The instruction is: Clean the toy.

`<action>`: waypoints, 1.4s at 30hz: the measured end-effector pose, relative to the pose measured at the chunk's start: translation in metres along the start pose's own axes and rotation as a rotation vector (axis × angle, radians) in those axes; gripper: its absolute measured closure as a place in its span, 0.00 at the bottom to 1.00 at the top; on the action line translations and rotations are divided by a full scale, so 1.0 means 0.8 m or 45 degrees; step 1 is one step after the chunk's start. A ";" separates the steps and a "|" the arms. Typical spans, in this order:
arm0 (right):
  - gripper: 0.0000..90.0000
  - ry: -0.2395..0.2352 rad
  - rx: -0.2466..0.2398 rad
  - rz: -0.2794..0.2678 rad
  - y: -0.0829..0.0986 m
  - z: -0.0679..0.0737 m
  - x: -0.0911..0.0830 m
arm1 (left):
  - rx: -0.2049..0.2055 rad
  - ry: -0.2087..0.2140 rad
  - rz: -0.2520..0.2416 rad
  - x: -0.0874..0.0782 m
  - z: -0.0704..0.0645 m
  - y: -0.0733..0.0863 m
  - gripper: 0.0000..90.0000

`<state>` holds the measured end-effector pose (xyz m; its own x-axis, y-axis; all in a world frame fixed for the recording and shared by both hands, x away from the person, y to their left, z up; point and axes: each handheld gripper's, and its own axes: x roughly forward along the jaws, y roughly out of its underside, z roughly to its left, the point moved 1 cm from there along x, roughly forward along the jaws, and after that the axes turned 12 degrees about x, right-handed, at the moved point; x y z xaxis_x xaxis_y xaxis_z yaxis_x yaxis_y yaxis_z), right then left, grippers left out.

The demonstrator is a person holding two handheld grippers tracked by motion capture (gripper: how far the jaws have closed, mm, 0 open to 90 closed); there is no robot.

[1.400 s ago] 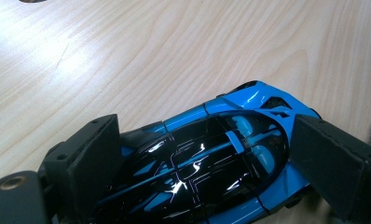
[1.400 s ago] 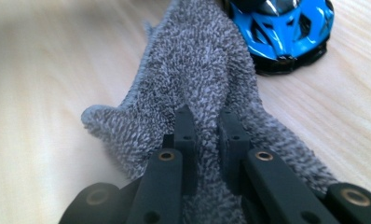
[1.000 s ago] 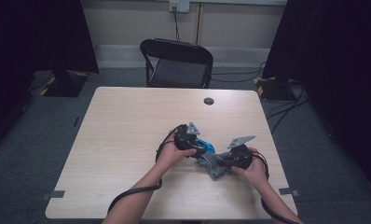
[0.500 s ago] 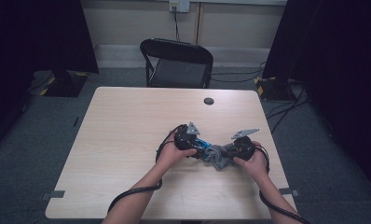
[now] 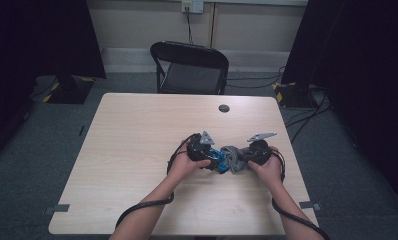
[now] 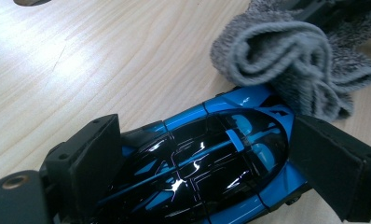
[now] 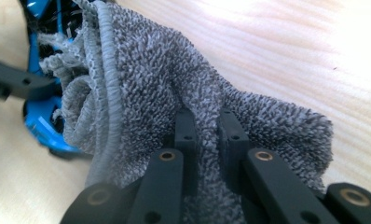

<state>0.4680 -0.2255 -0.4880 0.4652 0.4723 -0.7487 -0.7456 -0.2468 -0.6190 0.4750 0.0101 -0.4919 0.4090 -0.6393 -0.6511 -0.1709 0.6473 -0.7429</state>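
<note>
1. Clamping a blue and black toy car [image 6: 207, 158] between its two black jaws, the left tool [image 5: 207, 152] holds it low over the pale wooden counter [image 5: 137, 135].
2. The car's nose touches a bunched grey cloth [image 6: 291, 60], which sits just to its right in the high view.
3. The right tool [image 7: 207, 135] has its jaws nearly closed, pinching a fold of the cloth [image 7: 174, 84] between them.
4. Both tools meet near the counter's front right part, the person's hands wrapped around them.
5. A small dark disc [image 5: 224, 108] lies well apart, near the far edge, in front of a black folding chair [image 5: 189, 65].
</note>
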 end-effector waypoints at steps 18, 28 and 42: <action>0.90 0.103 0.104 -0.093 -0.012 -0.005 0.008 | -0.001 -0.003 -0.006 0.000 0.000 0.001 0.11; 0.90 0.089 0.115 -0.170 -0.007 -0.019 -0.025 | -0.002 0.001 -0.003 0.000 0.000 0.000 0.11; 0.90 -0.171 -0.034 -0.184 0.034 0.012 -0.080 | -0.002 0.004 0.006 0.000 0.000 -0.001 0.11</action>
<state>0.4131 -0.2548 -0.4548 0.4971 0.6126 -0.6144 -0.6618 -0.1902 -0.7251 0.4754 0.0096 -0.4914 0.4057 -0.6374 -0.6551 -0.1743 0.6496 -0.7400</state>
